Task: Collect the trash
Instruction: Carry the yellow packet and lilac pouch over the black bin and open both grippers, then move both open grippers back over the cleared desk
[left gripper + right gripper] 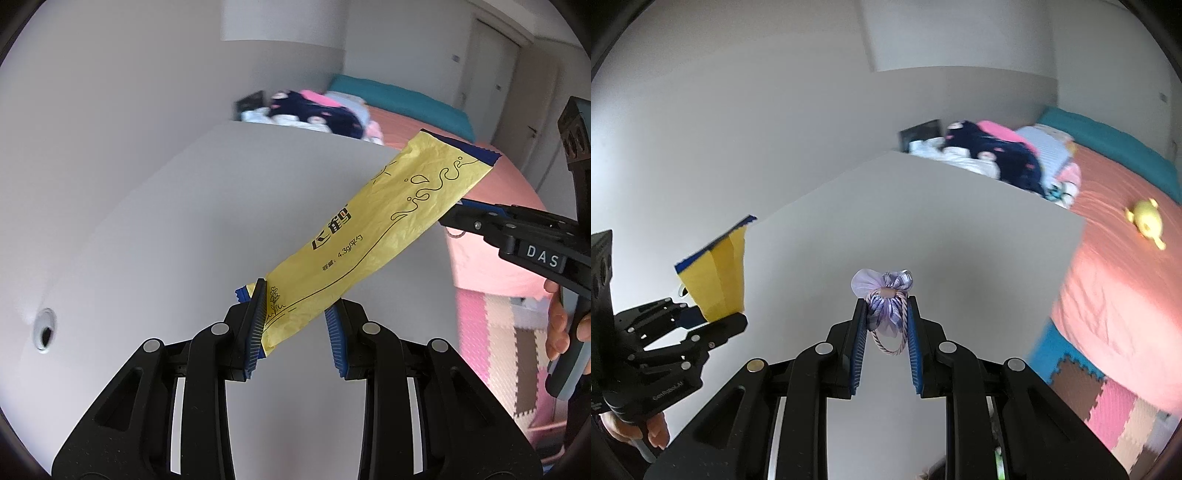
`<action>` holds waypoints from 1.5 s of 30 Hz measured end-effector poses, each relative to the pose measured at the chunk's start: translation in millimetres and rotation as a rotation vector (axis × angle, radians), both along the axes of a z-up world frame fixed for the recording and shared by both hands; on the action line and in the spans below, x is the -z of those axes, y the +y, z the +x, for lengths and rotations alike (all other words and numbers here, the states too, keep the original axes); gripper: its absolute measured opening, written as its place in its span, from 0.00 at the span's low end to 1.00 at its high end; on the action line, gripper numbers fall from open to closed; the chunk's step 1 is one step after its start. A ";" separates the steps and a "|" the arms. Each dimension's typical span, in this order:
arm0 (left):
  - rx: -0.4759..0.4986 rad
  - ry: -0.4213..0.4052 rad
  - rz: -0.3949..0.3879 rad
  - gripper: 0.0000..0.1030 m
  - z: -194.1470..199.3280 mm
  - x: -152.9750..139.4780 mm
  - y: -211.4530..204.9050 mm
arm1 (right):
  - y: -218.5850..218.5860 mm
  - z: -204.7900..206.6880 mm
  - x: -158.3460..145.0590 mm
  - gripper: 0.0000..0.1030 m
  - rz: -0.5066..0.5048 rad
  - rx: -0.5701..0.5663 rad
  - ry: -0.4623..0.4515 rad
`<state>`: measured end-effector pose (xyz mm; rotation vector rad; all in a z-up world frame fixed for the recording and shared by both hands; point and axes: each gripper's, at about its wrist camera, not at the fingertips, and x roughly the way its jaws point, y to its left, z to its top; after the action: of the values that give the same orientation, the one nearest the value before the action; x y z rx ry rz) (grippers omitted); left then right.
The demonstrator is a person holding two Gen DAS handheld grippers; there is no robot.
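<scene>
My left gripper (295,314) is shut on the lower end of a long yellow wrapper (369,236) with blue ends, held up above the white table (166,221). The wrapper slants up to the right. It also shows in the right wrist view (716,280), sticking up from the left gripper (713,317). My right gripper (885,314) is shut on a lilac hair tie with a bow (886,295) and its cord loop hangs between the fingers. The right gripper (461,214) shows at the right edge of the left wrist view, beside the wrapper's upper end.
The white table has a cable hole (44,330) at its left. Behind it is a bed with a pink cover (1119,258), a clothes pile (1004,158), a teal pillow (399,99) and a yellow toy (1145,221). Coloured foam mats (1108,402) cover the floor.
</scene>
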<state>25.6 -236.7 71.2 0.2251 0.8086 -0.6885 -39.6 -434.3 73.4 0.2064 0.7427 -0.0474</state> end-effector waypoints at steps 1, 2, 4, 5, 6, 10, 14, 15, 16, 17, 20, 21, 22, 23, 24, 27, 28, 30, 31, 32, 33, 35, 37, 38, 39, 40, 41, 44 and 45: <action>0.013 0.001 -0.002 0.30 -6.4 -0.2 -8.4 | -8.5 -12.1 0.1 0.21 0.005 0.017 -0.004; 0.027 0.004 -0.005 0.30 -12.9 -0.1 -16.8 | -19.3 -25.6 0.8 0.21 0.010 0.038 -0.007; 0.061 0.010 -0.009 0.30 -29.9 1.0 -36.8 | -34.6 -48.8 1.5 0.21 0.010 0.070 -0.011; 0.080 0.013 -0.005 0.30 -38.2 2.5 -47.6 | -43.9 -61.0 2.3 0.22 0.010 0.090 -0.014; 0.097 0.014 0.002 0.30 -46.6 4.6 -59.1 | -50.7 -69.1 3.2 0.22 0.012 0.104 -0.016; 0.152 0.037 0.031 0.30 -67.8 17.1 -100.2 | -83.4 -114.1 9.5 0.22 0.026 0.185 -0.025; 0.207 0.042 0.079 0.30 -95.5 31.8 -136.8 | -108.8 -152.8 17.3 0.22 0.033 0.257 -0.030; 0.227 0.042 0.090 0.30 -105.3 35.6 -145.4 | -115.6 -162.8 20.2 0.22 0.033 0.276 -0.028; 0.242 0.042 0.096 0.30 -112.9 38.0 -150.1 | -121.9 -172.4 23.3 0.22 0.034 0.293 -0.025; 0.261 0.043 0.103 0.30 -122.9 41.1 -157.0 | -125.0 -179.2 24.7 0.22 0.035 0.302 -0.024; 0.318 0.055 0.121 0.30 -146.5 53.5 -178.2 | -138.7 -204.7 32.2 0.22 0.039 0.345 -0.020; 0.328 0.057 0.126 0.30 -150.9 56.1 -182.6 | -141.7 -210.5 34.0 0.22 0.040 0.354 -0.019; 0.344 0.062 0.134 0.30 -158.4 60.6 -188.8 | -145.4 -217.6 36.5 0.22 0.043 0.364 -0.017; 0.356 0.066 0.141 0.30 -163.9 64.0 -193.3 | -149.4 -224.4 39.8 0.22 0.046 0.377 -0.014; 0.367 0.070 0.146 0.30 -168.7 66.8 -196.7 | -152.2 -231.0 42.3 0.23 0.047 0.387 -0.012; 0.394 0.082 0.169 0.30 -180.3 76.4 -209.5 | -161.2 -246.2 51.9 0.23 0.055 0.422 0.003; 0.404 0.091 0.176 0.30 -184.7 80.2 -214.5 | -163.7 -251.2 54.8 0.23 0.061 0.431 0.006; 0.421 0.108 0.179 0.31 -189.5 83.9 -220.6 | -167.9 -258.0 60.6 0.25 0.070 0.442 0.019; 0.436 0.121 0.179 0.33 -194.5 86.7 -225.5 | -170.1 -260.4 64.2 0.29 0.075 0.452 0.032; 0.446 0.132 0.185 0.60 -201.8 89.9 -230.1 | -173.5 -263.7 67.8 0.53 0.082 0.477 0.046; 0.447 0.132 0.190 0.92 -205.7 92.4 -234.4 | -177.3 -267.3 69.8 0.91 0.094 0.490 0.045; 0.425 0.068 0.195 0.94 -214.7 95.4 -236.7 | -182.8 -271.8 74.3 0.98 0.098 0.517 0.035; 0.422 0.054 0.216 0.94 -217.8 101.8 -241.3 | -184.9 -271.9 77.5 0.98 0.065 0.539 0.064; 0.419 0.056 0.224 0.94 -217.5 104.2 -242.7 | -185.8 -271.9 79.5 0.98 0.049 0.547 0.074; 0.419 0.060 0.227 0.94 -217.1 105.8 -243.6 | -186.3 -272.1 80.5 0.98 0.047 0.547 0.079; 0.420 0.065 0.226 0.94 -215.2 107.8 -244.0 | -187.4 -272.5 81.8 0.98 0.049 0.549 0.083; 0.417 0.065 0.227 0.94 -214.0 107.8 -244.0 | -188.6 -273.1 82.5 0.98 0.052 0.551 0.080; 0.411 0.071 0.224 0.94 -210.5 106.1 -242.7 | -191.0 -273.2 83.9 0.98 0.052 0.554 0.081; 0.409 0.074 0.222 0.94 -207.7 106.5 -242.1 | -192.4 -273.8 84.0 0.98 0.053 0.554 0.082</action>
<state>-182.1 -478.8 -35.3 0.5799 0.9206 -0.9951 -313.5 -626.7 -10.5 0.4584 0.7509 -0.5658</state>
